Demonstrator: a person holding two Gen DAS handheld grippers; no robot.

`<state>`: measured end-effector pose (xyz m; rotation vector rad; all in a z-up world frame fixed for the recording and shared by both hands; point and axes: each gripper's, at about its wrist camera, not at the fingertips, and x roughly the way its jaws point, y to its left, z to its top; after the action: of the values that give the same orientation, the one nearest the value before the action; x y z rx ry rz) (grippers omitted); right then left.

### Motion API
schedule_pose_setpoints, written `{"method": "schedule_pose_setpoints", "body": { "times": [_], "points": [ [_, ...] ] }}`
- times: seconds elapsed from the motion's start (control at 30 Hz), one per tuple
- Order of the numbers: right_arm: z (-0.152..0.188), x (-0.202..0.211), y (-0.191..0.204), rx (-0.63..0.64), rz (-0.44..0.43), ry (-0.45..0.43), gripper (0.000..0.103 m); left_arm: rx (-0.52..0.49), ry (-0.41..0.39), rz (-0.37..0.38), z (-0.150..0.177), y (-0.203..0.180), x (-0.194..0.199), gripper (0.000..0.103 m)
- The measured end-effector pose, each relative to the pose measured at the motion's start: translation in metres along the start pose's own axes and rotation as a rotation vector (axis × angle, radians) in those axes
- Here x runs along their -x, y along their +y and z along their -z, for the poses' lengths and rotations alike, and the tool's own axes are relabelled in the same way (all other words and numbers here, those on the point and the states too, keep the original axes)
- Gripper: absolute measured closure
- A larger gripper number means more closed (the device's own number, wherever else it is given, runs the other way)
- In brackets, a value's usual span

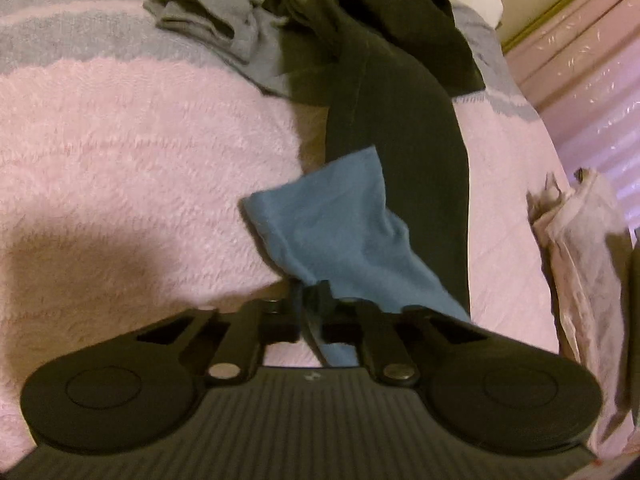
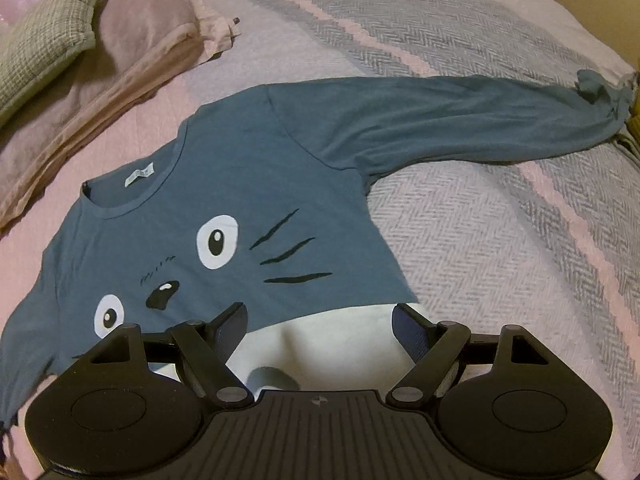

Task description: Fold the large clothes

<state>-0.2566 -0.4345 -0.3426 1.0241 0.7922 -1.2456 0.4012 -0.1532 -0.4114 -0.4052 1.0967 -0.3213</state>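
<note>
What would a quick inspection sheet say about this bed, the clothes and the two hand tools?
Surface: pink and grey blanket on a bed.
Job's things: blue sweatshirt spread face up, one sleeve stretched out.
Clutter: dark trousers, grey garment, folded pink clothes, checked cushion.
Tools: left tool shut on a blue sleeve end; right tool open above the sweatshirt's white belly.
Cables: nothing seen.
Surroundings: pink wall.

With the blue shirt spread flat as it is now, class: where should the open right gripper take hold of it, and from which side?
Grip the white hem lying between the open right gripper fingers, coming in from the bottom edge. The blue shirt lies flat face up, so that free edge is probably the easiest layer to pinch. The left gripper already holds a sleeve end.
</note>
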Motion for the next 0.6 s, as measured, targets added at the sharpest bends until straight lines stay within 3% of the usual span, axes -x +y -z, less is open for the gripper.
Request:
{"method": "schedule_pose_setpoints", "body": {
  "times": [0.07, 0.13, 0.27, 0.33, 0.47, 0.53, 0.6],
  "points": [
    [-0.001, 0.002, -0.011, -0.007, -0.009, -0.008, 0.025, -0.049, -0.047, -0.002, 0.003, -0.016, 0.015, 0.103],
    [-0.002, 0.004, -0.024, -0.024, -0.015, -0.021, 0.026, -0.182, -0.097, 0.041, 0.015, -0.044, 0.040, 0.103],
    [-0.007, 0.010, -0.055, -0.038, -0.016, -0.051, 0.025, -0.500, -0.127, 0.229, 0.073, -0.123, 0.104, 0.103],
    [-0.011, 0.014, -0.073, -0.054, -0.012, -0.065, 0.025, -0.592, -0.106, 0.375, 0.118, -0.163, 0.134, 0.103],
    [-0.018, 0.027, -0.113, -0.109, -0.021, -0.094, 0.026, -0.844, -0.029, 0.658, 0.242, -0.239, 0.187, 0.103],
    [-0.022, 0.032, -0.130, -0.123, -0.016, -0.107, 0.026, -0.939, 0.032, 0.761, 0.305, -0.264, 0.200, 0.103],
    [-0.026, 0.034, -0.144, -0.133, -0.010, -0.116, 0.026, -1.019, 0.165, 0.808, 0.371, -0.282, 0.193, 0.094]
  ]
}}
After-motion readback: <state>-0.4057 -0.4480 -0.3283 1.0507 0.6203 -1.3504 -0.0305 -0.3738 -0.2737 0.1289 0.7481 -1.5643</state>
